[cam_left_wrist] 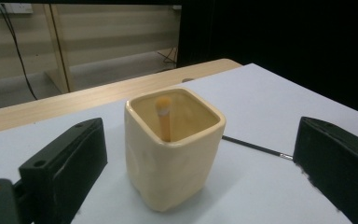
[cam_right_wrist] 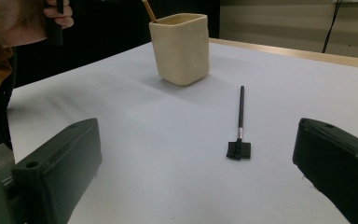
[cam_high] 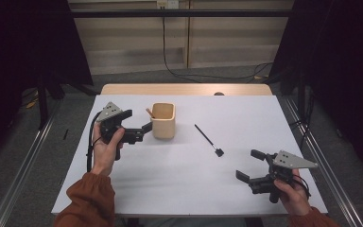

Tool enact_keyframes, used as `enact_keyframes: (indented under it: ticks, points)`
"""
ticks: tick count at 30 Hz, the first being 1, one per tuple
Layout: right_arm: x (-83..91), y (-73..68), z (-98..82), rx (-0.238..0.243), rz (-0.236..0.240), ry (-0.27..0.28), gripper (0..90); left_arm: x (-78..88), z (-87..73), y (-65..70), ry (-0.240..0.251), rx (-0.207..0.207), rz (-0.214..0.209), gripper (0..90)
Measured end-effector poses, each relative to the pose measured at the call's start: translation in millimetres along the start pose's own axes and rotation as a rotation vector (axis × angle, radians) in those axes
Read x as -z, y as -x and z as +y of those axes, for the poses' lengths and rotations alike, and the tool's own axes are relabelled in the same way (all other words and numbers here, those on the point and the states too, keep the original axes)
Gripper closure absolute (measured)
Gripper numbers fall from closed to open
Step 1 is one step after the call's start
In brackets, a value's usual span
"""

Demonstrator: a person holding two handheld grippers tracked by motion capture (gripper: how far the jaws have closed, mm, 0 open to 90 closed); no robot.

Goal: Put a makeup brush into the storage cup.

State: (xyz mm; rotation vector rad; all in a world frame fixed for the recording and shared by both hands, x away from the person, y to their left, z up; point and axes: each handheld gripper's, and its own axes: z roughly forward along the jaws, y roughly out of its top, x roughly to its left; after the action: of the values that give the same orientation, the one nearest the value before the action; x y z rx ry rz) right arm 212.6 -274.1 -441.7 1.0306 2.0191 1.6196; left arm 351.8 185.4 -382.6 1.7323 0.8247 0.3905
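**High view, left tongs at the cup, brush not yet taken**

High view: a square cream cup (cam_high: 163, 120) is seen upright on the white desk (cam_high: 179, 189), left of centre, with an orange-tipped stick (cam_high: 149, 113) leaning inside it. A thin black brush (cam_high: 208, 139) is laid flat on the desk to the cup's right, well apart from it, bristle head toward the person.

Left tongs (cam_high: 144, 130) are held just beside the cup's left wall, jaws apart; from the left gripper view the cup (cam_left_wrist: 172, 149) is framed between the two jaws, not yet touched as far as can be told. Right tongs (cam_high: 250, 165) are held low near the desk's near right corner, jaws wide apart, nothing gripped; the brush (cam_right_wrist: 239, 126) is seen ahead of them, between the jaw lines but clear of both.

Step judged: cup being steadied, brush approach pending. Next move is judged to call for the right tongs to be carried forward and closed on the slim handle, low against the desk.
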Motion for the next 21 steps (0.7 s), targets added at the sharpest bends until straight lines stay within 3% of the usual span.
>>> enact_keyframes:
  ticks: [2,4,7,11,17,21]
  points:
    - [-0.2,0.1,0.0,-0.001,0.000,0.000,0.4,4.2,-2.5,1.9,-0.006,-0.012,0.016,2.2]
    - [-0.4,-0.1,-0.1,0.001,0.001,0.000,0.3,8.5,-5.4,3.3,0.000,0.013,-0.002,2.7]
    - [-0.6,-0.2,-0.2,0.000,0.000,0.000,0.4,14.5,-8.5,6.3,-0.014,-0.013,0.028,2.5]
    - [-1.2,-0.1,-0.4,-0.001,0.001,-0.001,0.4,19.7,-13.7,7.0,-0.019,-0.011,0.030,2.9]
    - [-1.4,0.2,-0.5,-0.004,0.000,-0.001,0.4,23.5,-18.9,18.1,-0.017,-0.045,0.023,2.9]
    - [-1.5,0.2,-0.5,-0.005,0.001,0.000,0.3,26.6,-22.3,24.0,-0.005,-0.042,0.040,2.8]
